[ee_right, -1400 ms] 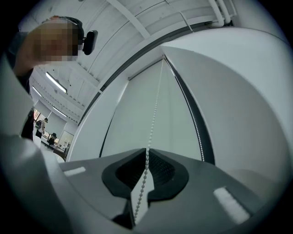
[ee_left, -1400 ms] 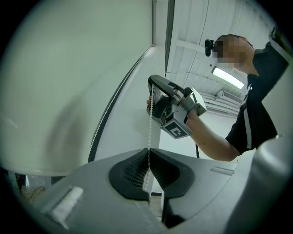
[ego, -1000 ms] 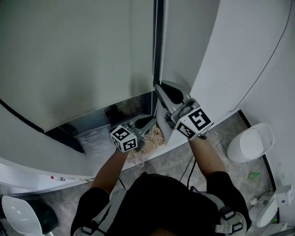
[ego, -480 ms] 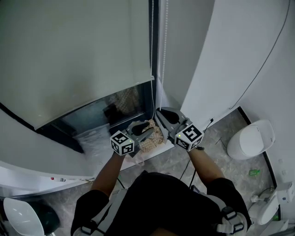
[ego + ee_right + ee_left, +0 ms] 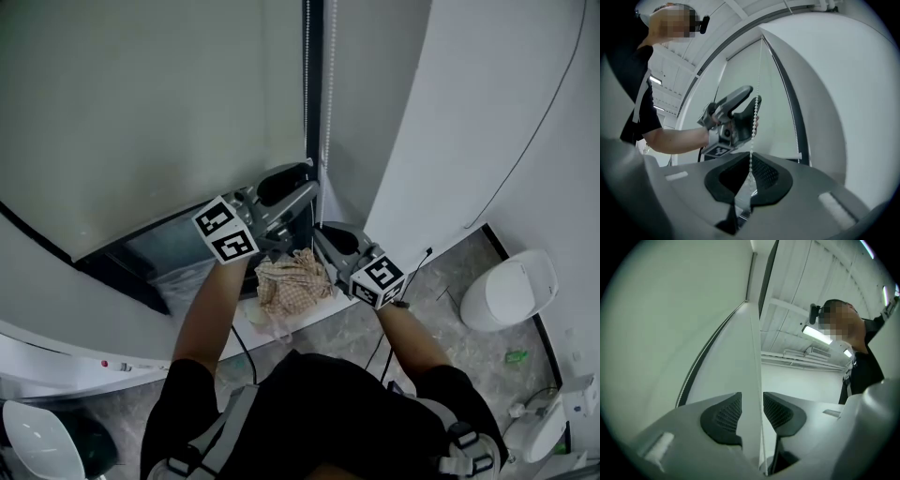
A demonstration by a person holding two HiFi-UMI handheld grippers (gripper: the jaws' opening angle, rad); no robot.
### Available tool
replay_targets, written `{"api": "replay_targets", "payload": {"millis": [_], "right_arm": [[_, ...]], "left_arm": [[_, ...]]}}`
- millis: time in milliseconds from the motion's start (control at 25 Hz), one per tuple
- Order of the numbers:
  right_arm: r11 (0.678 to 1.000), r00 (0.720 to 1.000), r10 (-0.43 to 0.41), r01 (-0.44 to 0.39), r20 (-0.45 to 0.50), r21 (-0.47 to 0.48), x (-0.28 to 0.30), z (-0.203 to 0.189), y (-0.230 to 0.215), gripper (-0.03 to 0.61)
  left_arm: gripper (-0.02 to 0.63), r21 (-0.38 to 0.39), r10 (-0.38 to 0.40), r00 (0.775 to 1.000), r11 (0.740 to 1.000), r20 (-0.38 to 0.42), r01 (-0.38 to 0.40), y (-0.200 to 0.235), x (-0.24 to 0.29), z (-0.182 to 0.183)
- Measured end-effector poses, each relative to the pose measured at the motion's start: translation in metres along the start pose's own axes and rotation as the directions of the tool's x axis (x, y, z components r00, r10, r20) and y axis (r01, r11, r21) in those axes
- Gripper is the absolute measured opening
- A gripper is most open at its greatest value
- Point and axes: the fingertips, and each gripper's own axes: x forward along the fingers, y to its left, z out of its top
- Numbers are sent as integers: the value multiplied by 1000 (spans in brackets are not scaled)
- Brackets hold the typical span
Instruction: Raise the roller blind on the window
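Left gripper (image 5: 752,411) risen, fingers (image 5: 724,416) just opened around bead chain (image 5: 754,117); right gripper (image 5: 749,180) fingers (image 5: 767,176) clamp chain.

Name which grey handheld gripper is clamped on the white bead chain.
The right gripper, the lower one: jaws shut on the white bead chain. The left gripper's jaws have just been opening, chain loose between them.

A dark vertical window post (image 5: 314,84) is taken as the reference. A white curved wall (image 5: 469,112) is seen to the right of the post. A grey marbled floor (image 5: 441,281) is laid below it. A checked cloth (image 5: 292,279) is seen just below the post. A white rounded container (image 5: 511,291) is placed well to the lower right and a white chair (image 5: 37,436) well to the lower left. Ceiling strip lights (image 5: 818,335) are lit.
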Motion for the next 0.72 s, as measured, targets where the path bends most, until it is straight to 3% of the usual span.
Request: {"api": "replay_targets", "payload": {"millis": [120, 320, 400, 480, 640, 720], "right_arm": [[1000, 1000, 2, -2, 2, 5, -2, 1, 3, 17], [1000, 1000, -2, 2, -3, 3, -4, 1, 2, 17], [1000, 1000, -3, 3, -4, 3, -5, 1, 2, 17], [1000, 1000, -3, 3, -1, 3, -7, 1, 3, 17], [1000, 1000, -7, 7, 7, -4, -10, -1, 3, 17], [1000, 1000, -9, 9, -29, -7, -13, -14, 2, 17]], "left_arm": [[149, 8, -62, 998, 998, 31, 62, -7, 22, 26], [147, 10, -133, 990, 991, 39, 132, -23, 42, 33], [113, 12, -138, 989, 990, 46, 138, -27, 45, 32], [21, 12, -135, 990, 991, 47, 134, -30, 46, 32], [15, 1, -113, 993, 994, 31, 114, -26, 43, 28], [14, 19, -99, 995, 995, -15, 100, -24, 41, 17]]}}
